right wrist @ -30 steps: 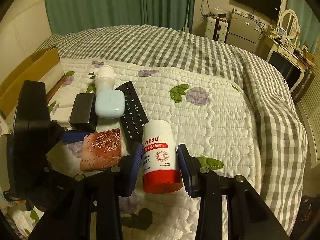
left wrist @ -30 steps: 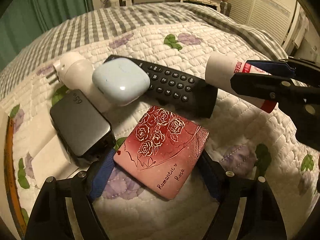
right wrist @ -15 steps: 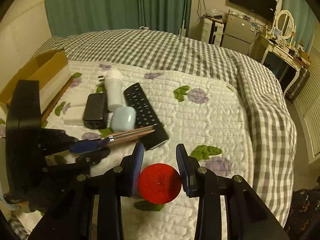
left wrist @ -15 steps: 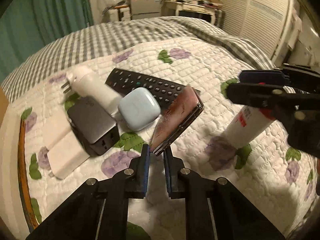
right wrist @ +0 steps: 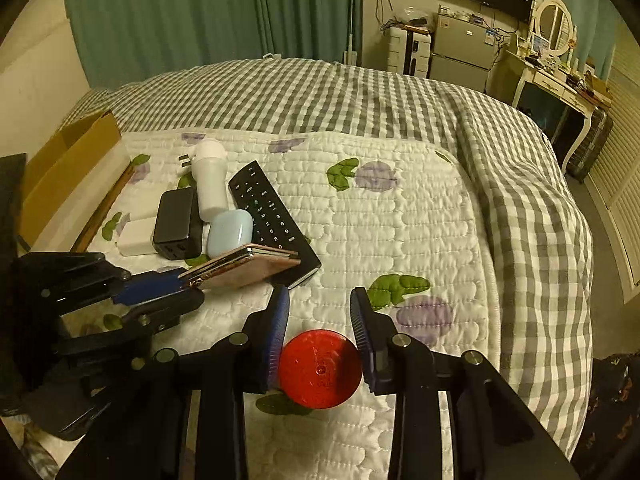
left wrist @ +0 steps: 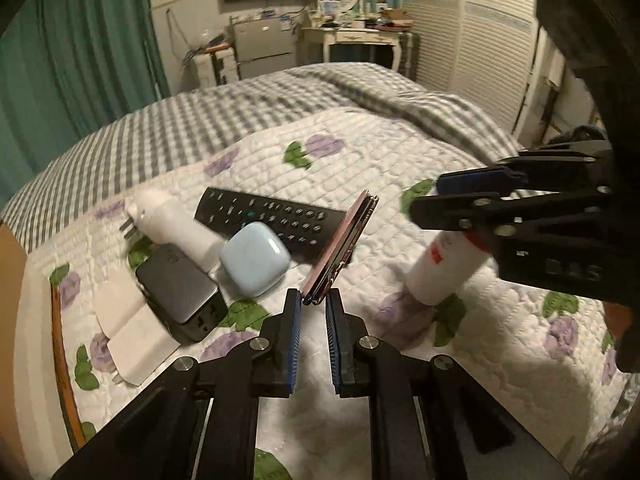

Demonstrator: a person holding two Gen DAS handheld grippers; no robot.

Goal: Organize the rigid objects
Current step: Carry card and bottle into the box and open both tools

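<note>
My left gripper (left wrist: 313, 308) is shut on the edge of a thin pink rose-patterned case (left wrist: 342, 242), held on edge above the quilt; it also shows in the right wrist view (right wrist: 244, 266). My right gripper (right wrist: 319, 312) is shut on a white bottle with a red cap (right wrist: 319, 368), seen cap-on; in the left wrist view the bottle (left wrist: 442, 270) hangs tilted above the quilt. A black remote (left wrist: 272, 220), a pale blue earbud case (left wrist: 255, 262), a black charger (left wrist: 178, 292) and a white plug-in cylinder (left wrist: 176, 226) lie together on the bed.
A white adapter (left wrist: 132, 342) lies beside the black charger. A cardboard box (right wrist: 60, 168) stands at the bed's left edge. The flowered quilt (right wrist: 400, 220) stretches to the right, over a checked blanket. Furniture stands beyond the bed.
The left gripper shut on the pink case, tipped it on edge and lifted it. The right gripper lifted the bottle off the quilt and tipped it cap toward the camera.
</note>
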